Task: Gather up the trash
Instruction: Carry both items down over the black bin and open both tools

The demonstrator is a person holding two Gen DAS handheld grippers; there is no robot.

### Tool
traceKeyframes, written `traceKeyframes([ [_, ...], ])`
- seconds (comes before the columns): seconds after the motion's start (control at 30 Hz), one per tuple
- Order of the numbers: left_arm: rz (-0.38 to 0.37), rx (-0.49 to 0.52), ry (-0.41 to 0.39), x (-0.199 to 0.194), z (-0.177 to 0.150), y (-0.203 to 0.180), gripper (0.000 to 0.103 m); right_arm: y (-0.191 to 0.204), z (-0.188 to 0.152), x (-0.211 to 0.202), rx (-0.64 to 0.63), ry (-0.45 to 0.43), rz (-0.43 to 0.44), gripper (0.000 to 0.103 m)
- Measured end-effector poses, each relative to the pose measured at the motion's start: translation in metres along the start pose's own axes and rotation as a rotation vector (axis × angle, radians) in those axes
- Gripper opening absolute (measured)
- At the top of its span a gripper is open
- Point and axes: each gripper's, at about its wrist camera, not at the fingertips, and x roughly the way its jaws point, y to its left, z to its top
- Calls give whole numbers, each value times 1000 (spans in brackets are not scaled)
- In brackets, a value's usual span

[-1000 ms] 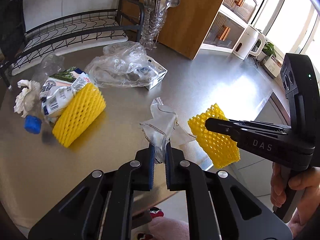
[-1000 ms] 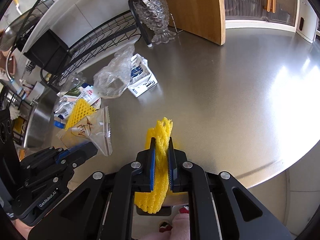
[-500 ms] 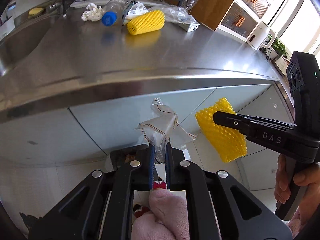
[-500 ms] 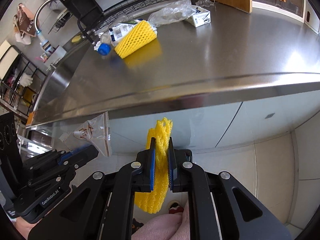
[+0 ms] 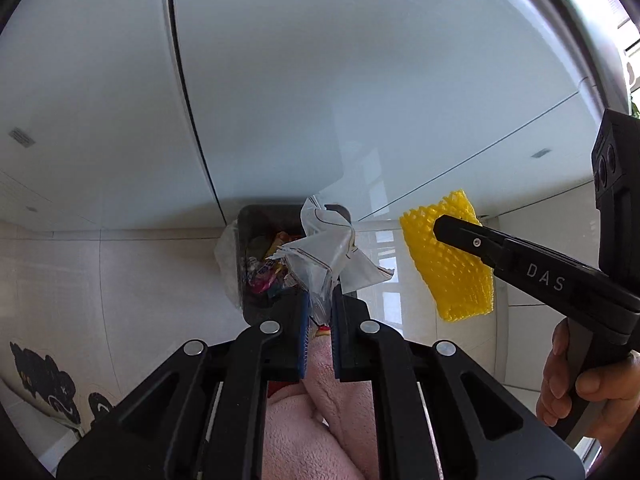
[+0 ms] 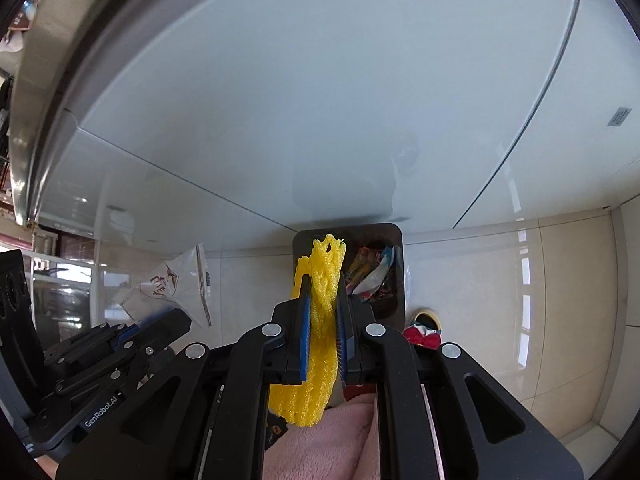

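Left hand-held gripper (image 5: 316, 308) pinched a clear plastic wrapper (image 5: 328, 256) right over the black trash bin (image 5: 256, 216) below it, and the right hand-held gripper (image 6: 322, 312) squeezed yellow foam netting (image 6: 320, 276) close beside, so both could drop in.

The left gripper (image 5: 318, 308) pinched a crumpled clear plastic wrapper (image 5: 328, 258) above a dark rectangular trash bin (image 5: 246, 240) lined with a clear bag and holding colourful wrappers. To its right, the right gripper (image 5: 440, 226) clamped a yellow foam fruit net (image 5: 448, 276) over the pale tiled floor (image 5: 120, 280). Glossy white cabinet doors (image 5: 320, 80) filled the background.
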Motion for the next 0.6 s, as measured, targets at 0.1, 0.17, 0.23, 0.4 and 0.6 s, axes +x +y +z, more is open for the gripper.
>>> traceKeyframes([
  [0.1, 14, -8, 48, 42, 2, 8, 8, -8, 3, 38, 5, 36, -29, 13],
  [0.17, 17, -10, 67, 65, 5, 12, 8, -14, 6, 60, 21, 58, -31, 13],
  [0.23, 25, -7, 82, 83, 8, 16, 8, -20, 11, 78, 34, 78, -33, 13],
  [0.4, 38, -20, 121, 115, 17, 24, 8, -35, 12, 110, 69, 119, -45, 14],
  [0.6, 19, -25, 137, 130, 18, 29, 17, -30, 19, 121, 84, 129, -16, 15],
])
